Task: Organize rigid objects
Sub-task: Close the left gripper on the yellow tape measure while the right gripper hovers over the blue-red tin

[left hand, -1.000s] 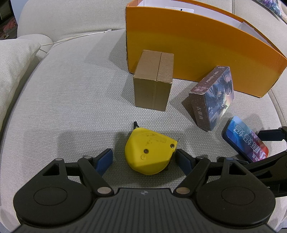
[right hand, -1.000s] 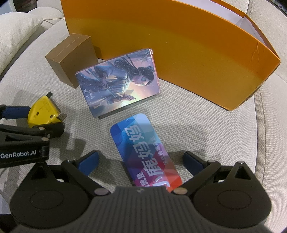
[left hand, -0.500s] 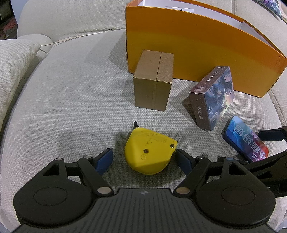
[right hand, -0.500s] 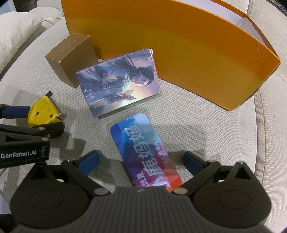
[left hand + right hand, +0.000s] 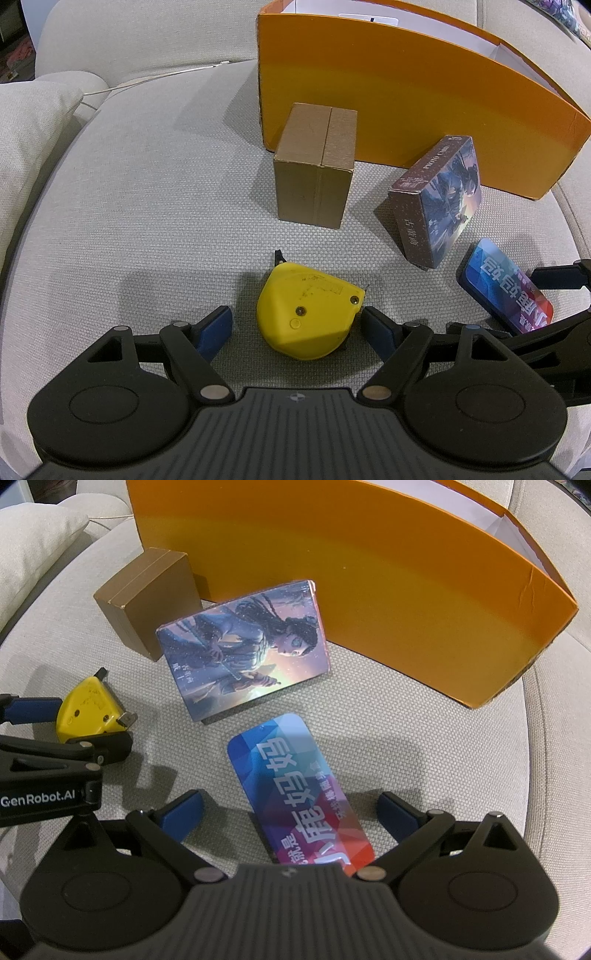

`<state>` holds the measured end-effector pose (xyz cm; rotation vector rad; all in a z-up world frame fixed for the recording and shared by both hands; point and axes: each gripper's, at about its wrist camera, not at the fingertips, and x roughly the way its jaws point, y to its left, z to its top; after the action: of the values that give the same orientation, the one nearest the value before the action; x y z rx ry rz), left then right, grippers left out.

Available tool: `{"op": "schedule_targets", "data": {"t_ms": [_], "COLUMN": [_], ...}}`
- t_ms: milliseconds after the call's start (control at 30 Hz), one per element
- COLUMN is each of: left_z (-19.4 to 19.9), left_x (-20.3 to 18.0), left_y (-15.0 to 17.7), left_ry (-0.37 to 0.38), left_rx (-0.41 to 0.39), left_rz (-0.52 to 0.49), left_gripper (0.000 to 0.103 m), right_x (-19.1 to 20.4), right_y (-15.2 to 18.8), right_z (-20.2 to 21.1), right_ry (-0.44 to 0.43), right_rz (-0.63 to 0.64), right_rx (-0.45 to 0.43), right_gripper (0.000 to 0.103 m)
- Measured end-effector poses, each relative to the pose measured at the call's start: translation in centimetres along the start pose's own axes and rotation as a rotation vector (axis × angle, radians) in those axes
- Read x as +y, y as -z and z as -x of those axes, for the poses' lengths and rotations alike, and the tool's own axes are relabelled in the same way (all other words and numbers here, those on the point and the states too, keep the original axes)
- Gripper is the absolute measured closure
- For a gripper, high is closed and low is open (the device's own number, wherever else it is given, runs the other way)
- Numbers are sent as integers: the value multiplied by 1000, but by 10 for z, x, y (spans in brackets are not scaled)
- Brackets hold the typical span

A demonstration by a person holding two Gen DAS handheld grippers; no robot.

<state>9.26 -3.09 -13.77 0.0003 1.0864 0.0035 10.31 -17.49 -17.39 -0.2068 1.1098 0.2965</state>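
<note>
Left wrist view:
- Left gripper (image 5: 297, 325) tilted down over sofa seat cushion (image 5: 147, 192); jaws wide, nothing gripped.
- Yellow tape measure (image 5: 308, 314) lies on cushion btwn the two blue pads; right pad (image 5: 376, 330) just beside or maybe touching its corner, can't tell; left pad (image 5: 216, 330) clearly apart.
- Brown cardboard box (image 5: 316, 166) upright beyond the tape measure, toward cushion's back edge, just in front of orange box (image 5: 388, 103).
- Orange box is open-topped, stands at back of cushion, white inside.
- Photo card box (image 5: 439, 199) stands tilted, right of cardboard box, in front of orange box's wall.
- Blue-red card pack (image 5: 506, 288) flat near cushion's right edge, w/ right gripper's black arm just beside it.
- White cable (image 5: 162, 75) runs along back-left seam; pillow (image 5: 26, 122) at left edge.

Right wrist view:
- Right gripper (image 5: 291, 812) tilted down, jaws wide, holding nothing.
- Blue-red card pack (image 5: 295, 790) lies flat btwn its pads, near end under the gripper body; both pads apart from it.
- Photo card box (image 5: 243, 657) beyond the pack, picture face up-tilted, near orange box (image 5: 369, 572).
- Cardboard box (image 5: 147, 598) left of it, by orange box's left corner.
- Tape measure (image 5: 88, 712) at left, btwn left gripper (image 5: 70, 723) fingers; gripper body reads "GenRobot.AI".
</note>
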Motion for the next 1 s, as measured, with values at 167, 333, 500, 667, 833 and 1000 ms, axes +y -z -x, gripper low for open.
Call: {"op": "schedule_targets", "data": {"t_ms": [167,333,500,667,833,1000], "left_z": [0,0,0,0,0,-1], "left_x": [0,0,0,0,-1,0], "left_y": [0,0,0,1,0,-3], "left_ry": [0,-1,-1,-1,-4,0], "left_rx": [0,-1,-1,-2,-1,8], "left_rz": [0,1,1,1,-3,-8], "left_gripper": [10,10,10,10,10,11], "right_x": [-1,-1,0,-1,-3,-6], "right_y": [0,1,0,0,1,2], "right_z": [0,0,0,0,1,2], "right_ry": [0,0,1,0,-8,-11], "right_rz": [3,4,5,5,6,11], "right_rx": [1,2,2,2,0,1], "right_gripper": [2,2,2,2,2,2]}}
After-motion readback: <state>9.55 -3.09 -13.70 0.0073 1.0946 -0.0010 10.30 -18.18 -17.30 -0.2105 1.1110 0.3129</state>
